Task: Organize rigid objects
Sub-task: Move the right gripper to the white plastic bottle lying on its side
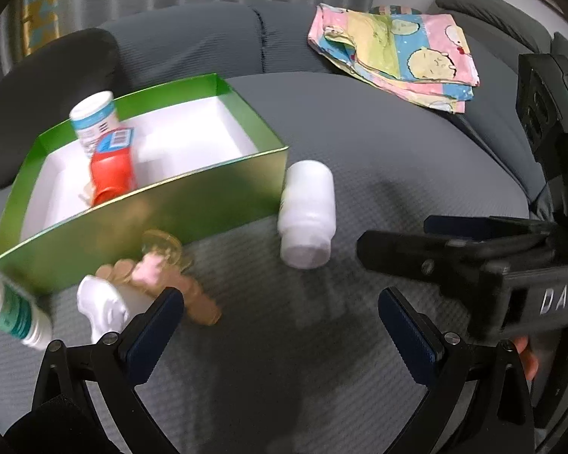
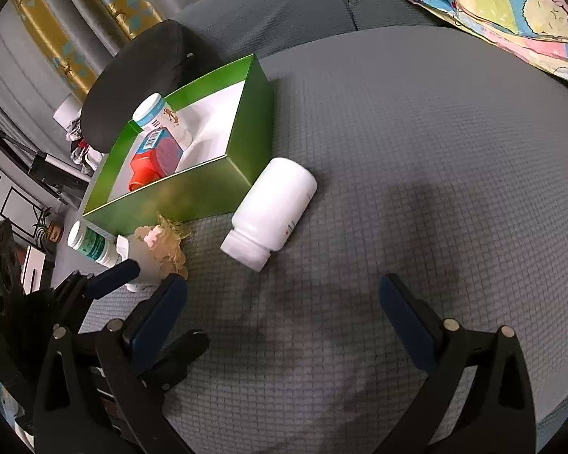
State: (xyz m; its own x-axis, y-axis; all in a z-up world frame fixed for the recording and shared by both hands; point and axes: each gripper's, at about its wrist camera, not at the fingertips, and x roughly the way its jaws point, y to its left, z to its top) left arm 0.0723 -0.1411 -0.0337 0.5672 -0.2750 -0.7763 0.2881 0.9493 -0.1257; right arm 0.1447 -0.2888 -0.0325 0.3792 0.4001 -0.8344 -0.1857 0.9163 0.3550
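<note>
A green box (image 1: 208,204) (image 2: 246,113) with a white inside sits on a grey cushion. In it lie a red bottle (image 1: 113,174) (image 2: 151,162) and a white bottle with a blue label (image 1: 92,117) (image 2: 163,115). A plain white bottle (image 1: 308,212) (image 2: 272,208) lies on its side just right of the box. A small figurine in gold, pink and white (image 1: 147,287) (image 2: 159,249) and a white bottle with a teal label (image 1: 11,310) (image 2: 92,244) lie in front of the box. My left gripper (image 1: 280,317) is open and empty. My right gripper (image 2: 284,302) is open and empty.
A folded pastel cartoon cloth (image 1: 397,53) (image 2: 503,7) lies at the far right of the sofa. A black cushion (image 1: 45,87) (image 2: 140,75) sits behind the box. Curtains hang behind. The right gripper's body (image 1: 511,265) shows in the left wrist view.
</note>
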